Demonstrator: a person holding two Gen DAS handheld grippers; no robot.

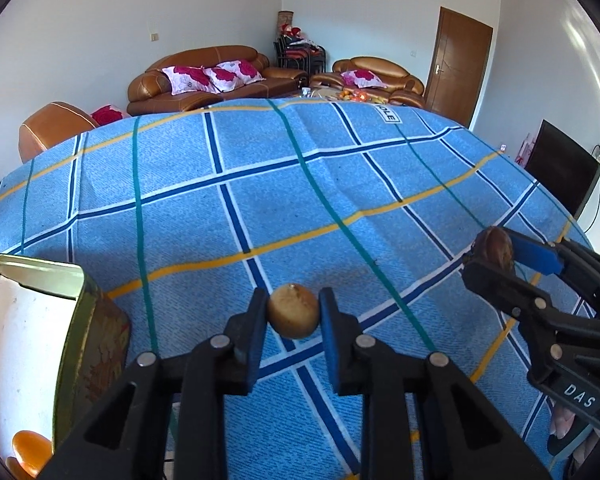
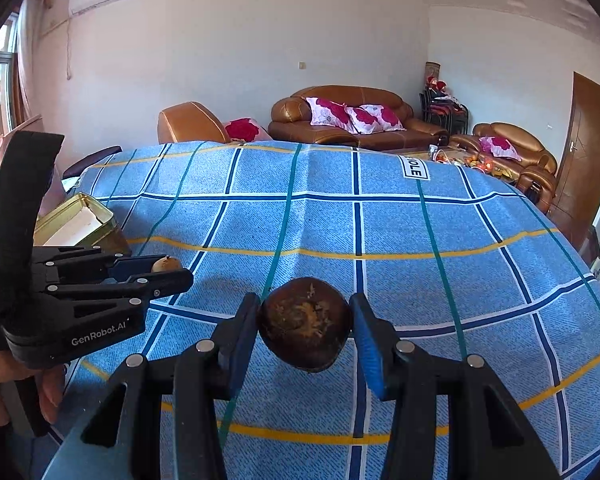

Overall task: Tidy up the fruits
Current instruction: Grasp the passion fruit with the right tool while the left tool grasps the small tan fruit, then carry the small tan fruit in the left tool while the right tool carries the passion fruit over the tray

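Item 1: left gripper (image 1: 293, 312), black frame with blue pads, clenched on a small tan fruit (image 1: 293, 311). The fruit is round, matt, smooth-skinned with a dimple at the top, and is held clear above the cloth near the table's near edge.

Item 2: right gripper (image 2: 305, 326), same make, clamped on a dark brown fruit (image 2: 305, 323). This fruit is larger and round, with a rough, scarred, yellowish patch facing the camera. It too is held above the cloth, further toward the right side of the table.

Item 3: tin box (image 1: 40, 320), open-topped, with gold metal walls, a pale lining and a printed outer face. It stands at the table's near left corner, beside the left gripper. An orange fruit (image 1: 28, 454) shows at the bottom of the left wrist view, below the tin; whether it lies inside cannot be told.

Item 4: blue checked cloth (image 1: 260, 168), woven with a coarse weave and crossed by navy, white, teal and yellow lines. It covers the whole table.

Step in hand, as judged: both fruits are picked up and carried, and depositing is not yet done. The next move likely calls for swinging the left gripper over the tin's rim and lowering before letting go, so the round fruit cannot roll away.
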